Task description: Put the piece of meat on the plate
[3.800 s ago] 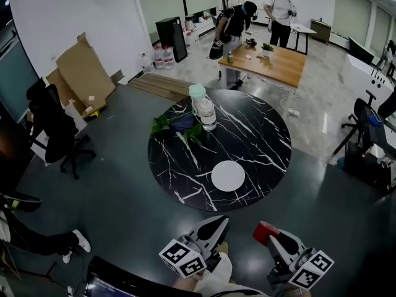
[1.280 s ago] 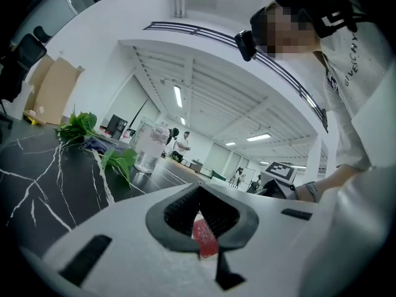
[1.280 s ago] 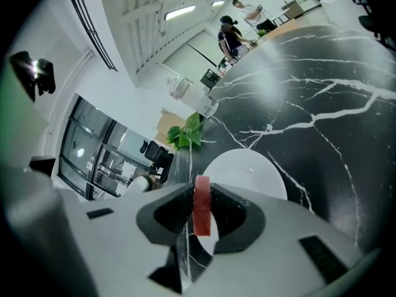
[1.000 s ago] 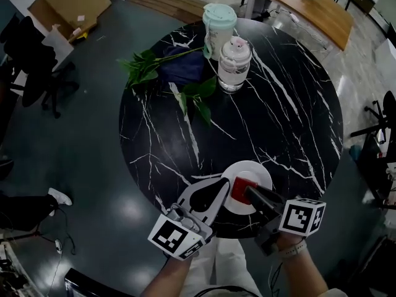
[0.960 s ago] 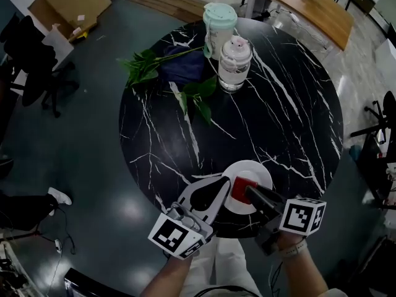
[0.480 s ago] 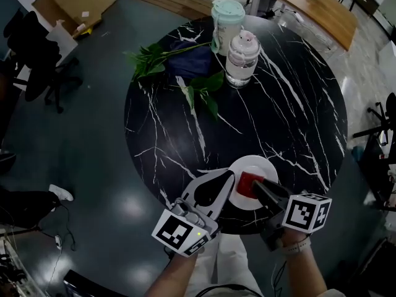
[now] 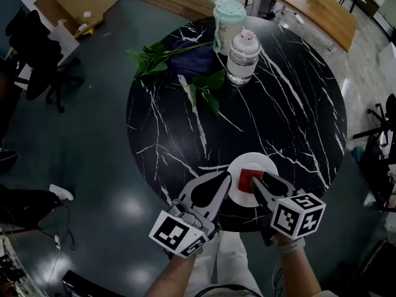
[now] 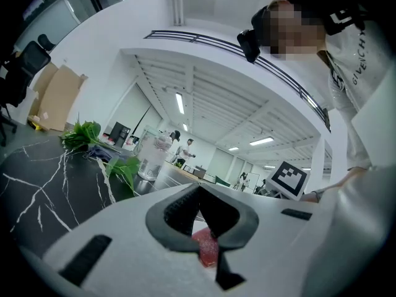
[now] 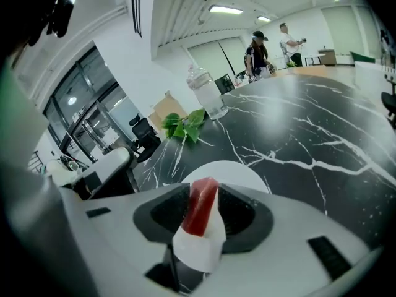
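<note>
The red and white piece of meat [image 7: 249, 178] stands on the white plate [image 7: 254, 161] at the near edge of the black marble table [image 7: 291, 110]. My right gripper [image 7: 258, 180] straddles it, jaws opening. In the right gripper view the meat [image 9: 201, 206] is upright between the pads with a gap on each side, over the plate [image 9: 240, 172]. My left gripper [image 7: 225, 176] is shut and empty, its tip at the plate's left rim. In the left gripper view the meat [image 8: 207, 250] shows through the closed jaws of the left gripper [image 8: 199, 189].
Across the table stand a clear bottle [image 7: 242, 57] and a mint-green cup [image 7: 226, 17], beside leafy stems [image 7: 201, 88] and a dark blue cloth [image 7: 193, 63]. An office chair [image 7: 34, 54] stands at the left. A wooden table [image 7: 315, 5] is further back.
Both grippers came from off the table to the plate. In the last second the right gripper rolled about its own axis and its jaws spread off the meat; the left gripper barely moved.
</note>
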